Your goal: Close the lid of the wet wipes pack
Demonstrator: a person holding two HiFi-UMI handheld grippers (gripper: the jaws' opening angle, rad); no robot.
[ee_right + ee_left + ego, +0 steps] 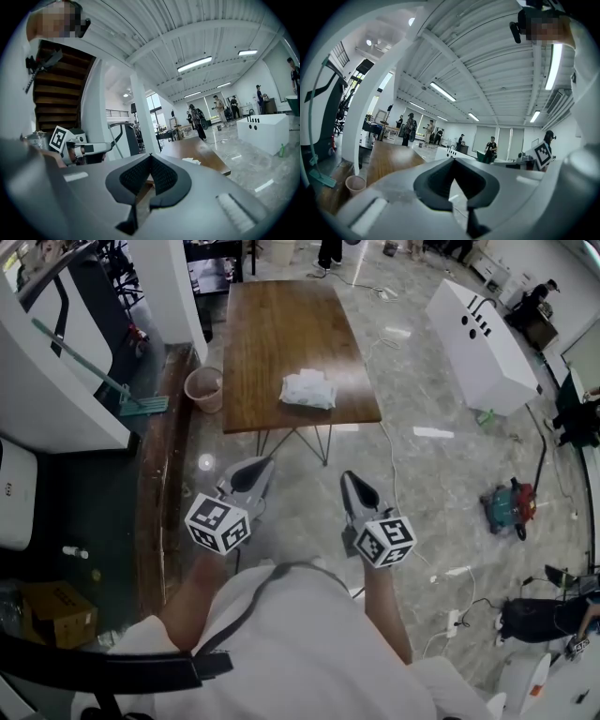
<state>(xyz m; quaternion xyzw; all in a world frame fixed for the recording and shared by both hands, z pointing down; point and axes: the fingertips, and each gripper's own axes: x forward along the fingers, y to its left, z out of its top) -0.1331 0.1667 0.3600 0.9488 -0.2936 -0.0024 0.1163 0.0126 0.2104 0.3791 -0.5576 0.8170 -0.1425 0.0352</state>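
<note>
A pale polished floor (422,456) spreads round the wooden table (281,324), with its widest open stretch to the table's right and a narrower band between the table's near edge and the two grippers. The table runs lengthwise away from the person; its thin wire legs show under the near edge. Right of the table, well apart, stands a large white box (483,334), and a white cable (389,460) trails across the floor off the table's near right corner. Left of the table a dark wooden strip (159,465) borders the floor, and a pink bin (203,388) stands just beside the table's left edge. Short of the near edge, both off the table, the left gripper (255,470) and the right gripper (351,482) are held side by side, pointing toward it; each has its jaws together with nothing between them. The wet wipes pack (307,388) lies on the table close to the near edge, nearer the right side, apart from both grippers; it is too small here to tell how its lid stands.
</note>
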